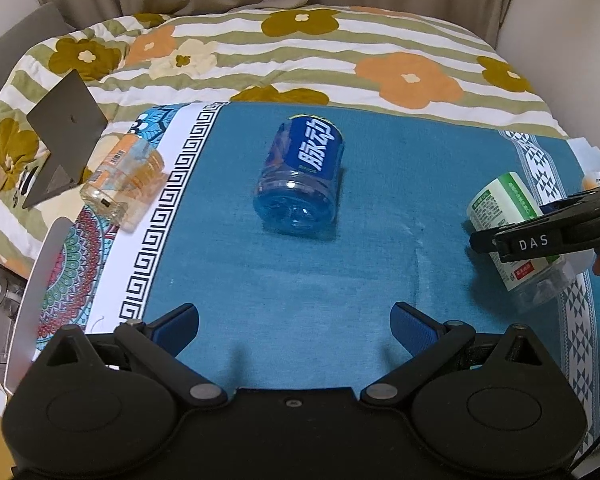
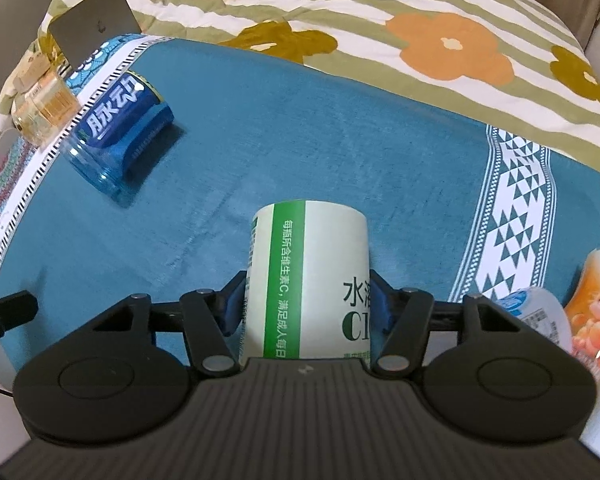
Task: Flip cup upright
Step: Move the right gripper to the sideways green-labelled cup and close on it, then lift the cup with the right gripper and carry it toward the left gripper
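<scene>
A blue cup (image 1: 300,178) with white characters lies on its side in the middle of the teal cloth (image 1: 284,272); it also shows in the right wrist view (image 2: 116,140). My left gripper (image 1: 294,326) is open and empty, a little short of it. My right gripper (image 2: 306,304) is shut on a white cup with a green label (image 2: 308,280), which lies tilted on the cloth. In the left wrist view this white-green cup (image 1: 504,204) sits at the right with the right gripper's finger (image 1: 540,236) across it.
A clear orange-labelled cup (image 1: 124,176) lies on its side at the cloth's left border. A grey laptop (image 1: 60,136) stands open on the flowered quilt (image 1: 340,56) behind. An orange bottle (image 2: 596,312) and a blue-white one (image 2: 536,316) lie at the right.
</scene>
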Tool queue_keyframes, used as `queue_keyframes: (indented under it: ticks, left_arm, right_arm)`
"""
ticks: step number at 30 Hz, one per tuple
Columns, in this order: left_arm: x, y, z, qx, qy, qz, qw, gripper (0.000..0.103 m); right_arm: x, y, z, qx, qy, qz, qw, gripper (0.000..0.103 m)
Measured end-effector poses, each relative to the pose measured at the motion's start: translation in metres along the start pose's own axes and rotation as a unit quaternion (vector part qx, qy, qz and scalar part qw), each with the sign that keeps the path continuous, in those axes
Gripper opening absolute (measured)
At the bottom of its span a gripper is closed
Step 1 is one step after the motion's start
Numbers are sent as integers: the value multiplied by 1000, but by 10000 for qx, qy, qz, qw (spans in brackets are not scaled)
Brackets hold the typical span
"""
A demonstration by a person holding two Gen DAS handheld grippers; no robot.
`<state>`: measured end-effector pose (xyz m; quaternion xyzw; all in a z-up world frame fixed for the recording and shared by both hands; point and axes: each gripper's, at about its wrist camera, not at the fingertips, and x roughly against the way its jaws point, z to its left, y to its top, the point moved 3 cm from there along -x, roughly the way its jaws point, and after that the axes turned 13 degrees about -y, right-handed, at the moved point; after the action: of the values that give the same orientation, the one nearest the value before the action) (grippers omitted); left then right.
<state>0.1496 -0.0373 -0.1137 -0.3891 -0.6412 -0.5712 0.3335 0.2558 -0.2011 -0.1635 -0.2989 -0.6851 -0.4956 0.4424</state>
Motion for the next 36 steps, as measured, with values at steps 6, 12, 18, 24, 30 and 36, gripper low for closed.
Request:
queue_keyframes:
  ticks: [6,12,18,24,30,36]
  left_arm:
    - [13,-1,12,-46,-39,-60,10000,103]
    - [29,-4,27,-142,-164,-135,9997,103]
    - [40,-14,41,-344,-320,-141,9988,103]
    - [43,-24,58,-552,-462,-69,9974,103]
    - [36,-30,70,-770,-562,45,9954,103]
    - [27,-33,79,-864,-653,158,9940,103]
  right_arm:
    - [12,2,10,-272,79,26,9996,75]
    - [39,1,29,-622,116,-6,9980,75]
    - [62,-13,53,-1244,146,76,9921,75]
    - [68,-35,76,-1825,-16,132,9831,76]
    - [60,-51,92,-2158,-173,190,9761,76]
    - [48,-53,103,-2259,-400,157,9732,76]
